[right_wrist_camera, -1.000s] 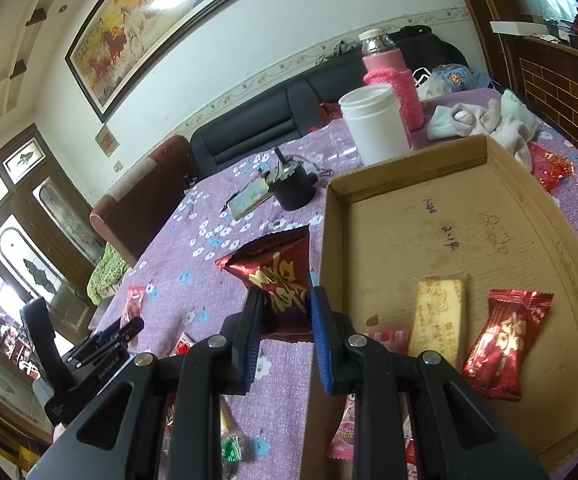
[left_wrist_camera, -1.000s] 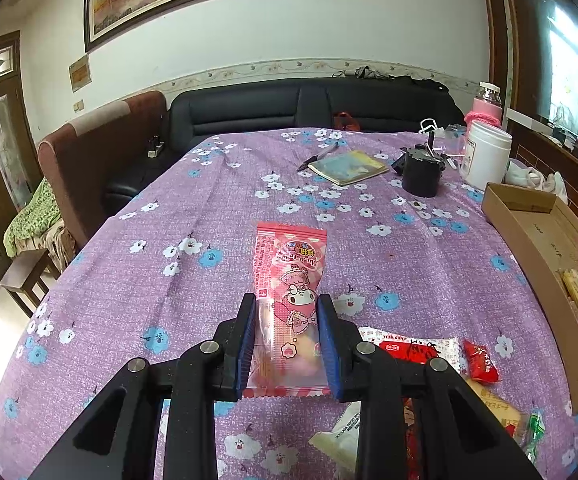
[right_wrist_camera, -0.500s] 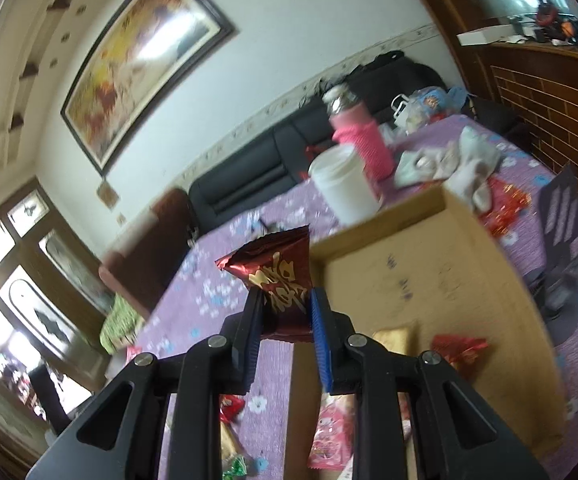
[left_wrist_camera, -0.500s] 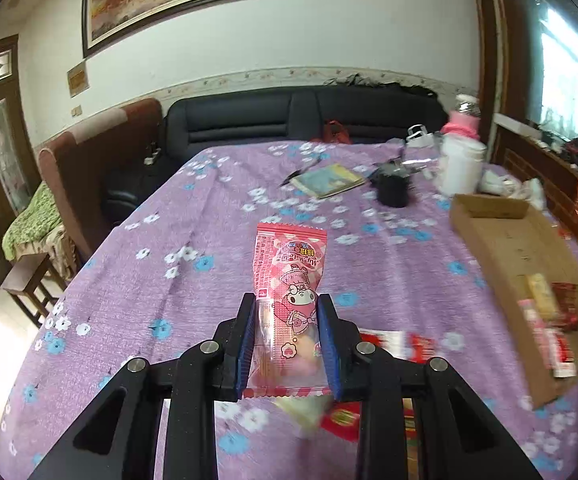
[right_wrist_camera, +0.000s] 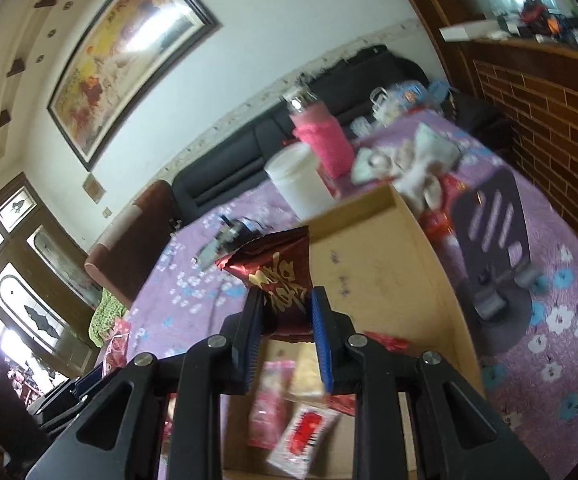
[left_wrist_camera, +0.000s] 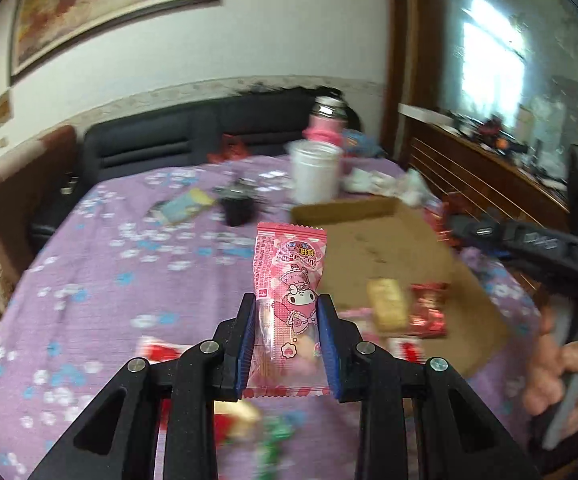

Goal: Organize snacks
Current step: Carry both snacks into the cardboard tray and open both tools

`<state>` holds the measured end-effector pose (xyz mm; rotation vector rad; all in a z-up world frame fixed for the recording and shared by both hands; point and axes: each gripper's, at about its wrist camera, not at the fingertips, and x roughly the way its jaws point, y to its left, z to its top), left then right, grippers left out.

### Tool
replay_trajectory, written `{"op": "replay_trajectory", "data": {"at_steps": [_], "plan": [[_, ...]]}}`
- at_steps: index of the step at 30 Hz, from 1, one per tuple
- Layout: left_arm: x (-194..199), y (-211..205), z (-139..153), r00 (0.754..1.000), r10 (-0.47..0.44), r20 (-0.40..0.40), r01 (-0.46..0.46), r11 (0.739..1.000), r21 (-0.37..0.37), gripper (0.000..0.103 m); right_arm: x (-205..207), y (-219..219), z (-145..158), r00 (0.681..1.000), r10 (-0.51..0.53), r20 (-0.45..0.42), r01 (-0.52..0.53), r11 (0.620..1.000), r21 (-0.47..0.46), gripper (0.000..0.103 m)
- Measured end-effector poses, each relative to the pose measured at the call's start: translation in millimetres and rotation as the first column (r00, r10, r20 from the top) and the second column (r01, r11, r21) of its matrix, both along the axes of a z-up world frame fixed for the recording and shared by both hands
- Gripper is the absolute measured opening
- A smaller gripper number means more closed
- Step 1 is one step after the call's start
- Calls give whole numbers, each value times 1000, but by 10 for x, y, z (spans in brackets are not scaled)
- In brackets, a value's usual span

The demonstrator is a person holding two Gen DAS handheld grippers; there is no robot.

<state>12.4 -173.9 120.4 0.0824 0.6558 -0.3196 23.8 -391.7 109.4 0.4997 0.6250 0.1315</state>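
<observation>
My left gripper [left_wrist_camera: 287,322] is shut on a pink snack packet [left_wrist_camera: 289,280] with a cartoon print, held in the air beside the left edge of the cardboard box [left_wrist_camera: 389,240]. My right gripper [right_wrist_camera: 285,316] is shut on a dark red snack packet [right_wrist_camera: 277,268] with gold lettering, held above the near part of the box [right_wrist_camera: 389,272]. Several snacks lie in the box, among them a yellow biscuit pack [left_wrist_camera: 387,308] and a red packet [left_wrist_camera: 429,310]. More loose snacks [left_wrist_camera: 249,420] lie blurred on the purple flowered tablecloth [left_wrist_camera: 109,280] under my left gripper.
A white tub [left_wrist_camera: 315,176], a pink-sleeved bottle [right_wrist_camera: 321,136], a black cup [left_wrist_camera: 239,208] and a booklet [left_wrist_camera: 181,206] stand beyond the box. White cloth [right_wrist_camera: 413,160] lies at the far right. The right hand and its gripper [left_wrist_camera: 549,248] show at the right.
My left gripper has swung right with the pink packet, from the open tablecloth to the box. My right gripper has lifted and moved over the box with the red packet.
</observation>
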Motion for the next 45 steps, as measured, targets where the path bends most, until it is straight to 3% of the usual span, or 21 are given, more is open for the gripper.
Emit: {"op": "replay_trajectory", "data": {"at_steps": [4, 7, 13, 27, 45], "plan": [[49, -489, -149, 995, -85, -53, 84, 996, -8, 31, 83, -74, -182, 998, -13, -54, 14, 1000, 13, 23], [69, -778, -301, 988, -126, -86, 126, 992, -7, 30, 108, -53, -228, 997, -33, -72, 31, 999, -28, 23], [141, -1001, -537, 980, -149, -133, 149, 989, -13, 30, 179, -39, -327, 993, -50, -103, 43, 997, -71, 23], [186, -915, -849, 973, -162, -165, 160, 987, -25, 30, 283, 102, -465, 986, -56, -154, 31, 987, -160, 23], [160, -906, -864, 972, -181, -148, 180, 983, -20, 31, 299, 86, -497, 984, -85, -158, 55, 981, -185, 24]]}}
